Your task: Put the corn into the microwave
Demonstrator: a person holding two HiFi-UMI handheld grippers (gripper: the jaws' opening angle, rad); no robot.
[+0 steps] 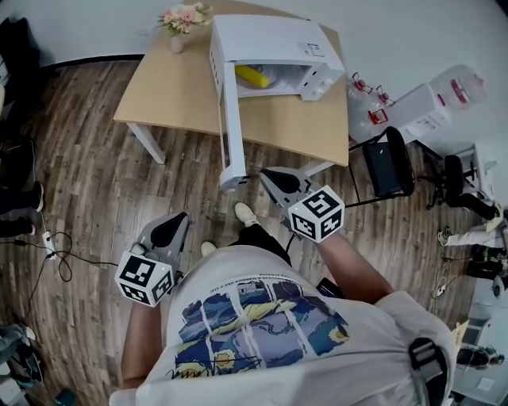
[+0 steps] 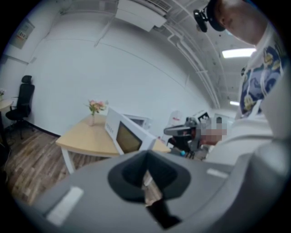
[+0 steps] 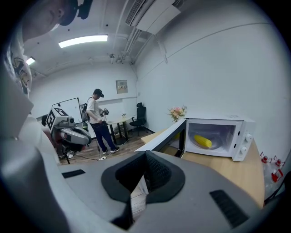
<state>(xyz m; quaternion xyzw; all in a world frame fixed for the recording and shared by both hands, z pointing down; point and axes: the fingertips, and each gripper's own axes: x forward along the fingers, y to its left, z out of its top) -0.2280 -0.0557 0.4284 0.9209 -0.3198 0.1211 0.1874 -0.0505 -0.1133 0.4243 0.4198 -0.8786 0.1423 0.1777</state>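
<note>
The yellow corn (image 1: 252,77) lies inside the white microwave (image 1: 274,36), whose door (image 1: 227,119) hangs wide open toward me. The right gripper view also shows the corn (image 3: 202,140) on the turntable behind the open door (image 3: 163,135). My right gripper (image 1: 267,176) hovers off the table's near edge, close to the door's tip, shut and holding nothing. My left gripper (image 1: 176,220) is lower and to the left over the floor, also shut and holding nothing. Its own view shows the door's (image 2: 128,137) outer face. Both pairs of jaws meet in their own views (image 2: 146,176) (image 3: 144,178).
The microwave stands on a light wooden table (image 1: 171,91) with a flower vase (image 1: 181,20) at the far edge. A black chair (image 1: 389,165) and water bottles (image 1: 373,107) stand to the right. Cables (image 1: 55,255) lie on the floor at left. Another person (image 3: 97,125) stands across the room.
</note>
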